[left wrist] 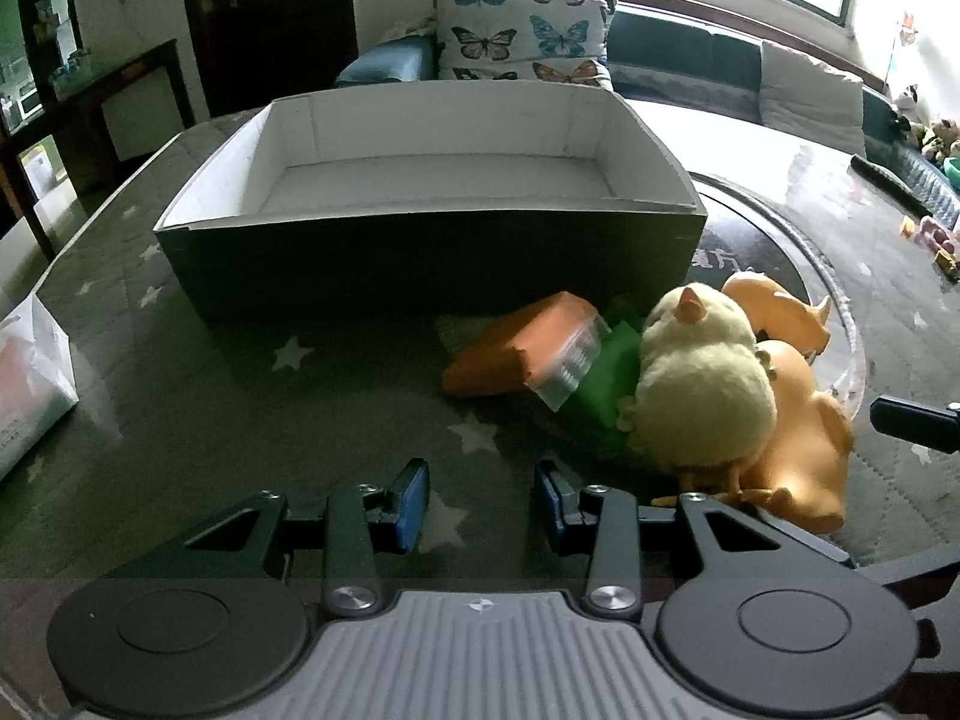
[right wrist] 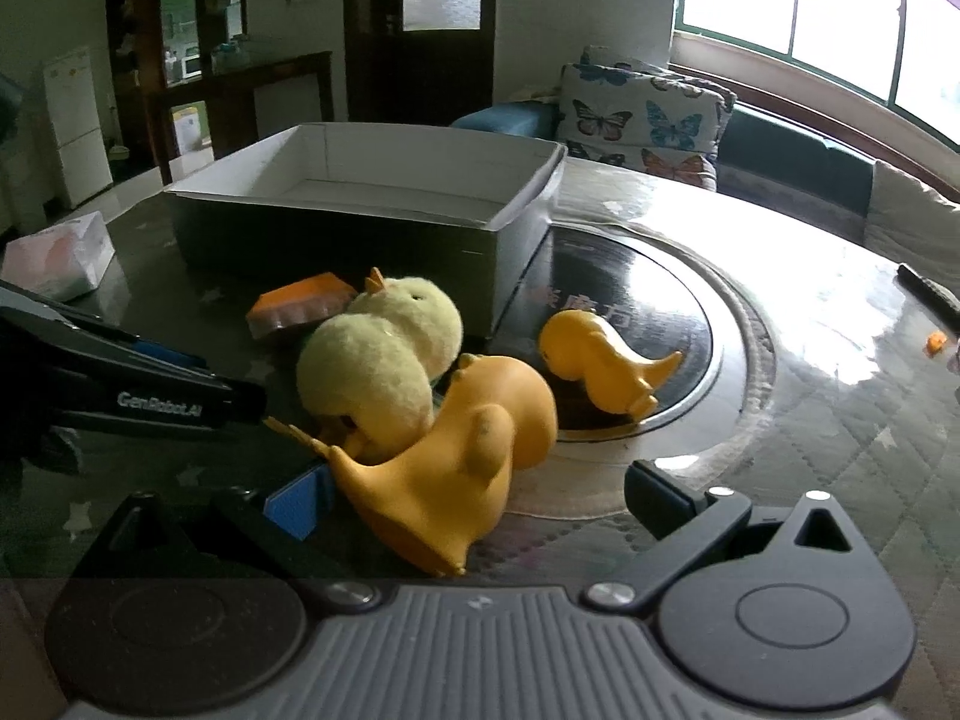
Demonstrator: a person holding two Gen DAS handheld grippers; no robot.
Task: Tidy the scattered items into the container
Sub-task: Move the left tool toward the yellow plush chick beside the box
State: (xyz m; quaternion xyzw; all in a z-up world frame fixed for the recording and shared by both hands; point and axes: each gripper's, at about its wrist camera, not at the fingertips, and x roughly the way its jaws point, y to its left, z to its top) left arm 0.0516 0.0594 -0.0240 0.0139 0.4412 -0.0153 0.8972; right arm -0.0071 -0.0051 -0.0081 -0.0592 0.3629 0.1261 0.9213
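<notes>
Right gripper spread wide around the big orange rubber dinosaur, lining up a grab; left gripper hangs open, empty, clear of the pile.

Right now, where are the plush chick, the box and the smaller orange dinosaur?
plush chick (right wrist: 384, 360): right wrist view, on its fuzzy body.
box (left wrist: 420, 264): left wrist view, on the dark front wall.
smaller orange dinosaur (right wrist: 591, 354): right wrist view, on its back.

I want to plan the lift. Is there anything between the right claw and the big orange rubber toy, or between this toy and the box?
Nothing blocks the right claw: the big orange toy already lies between its open jaws. Toward the box, the yellow plush chick leans against the toy, and the box's near wall must be cleared.
</notes>
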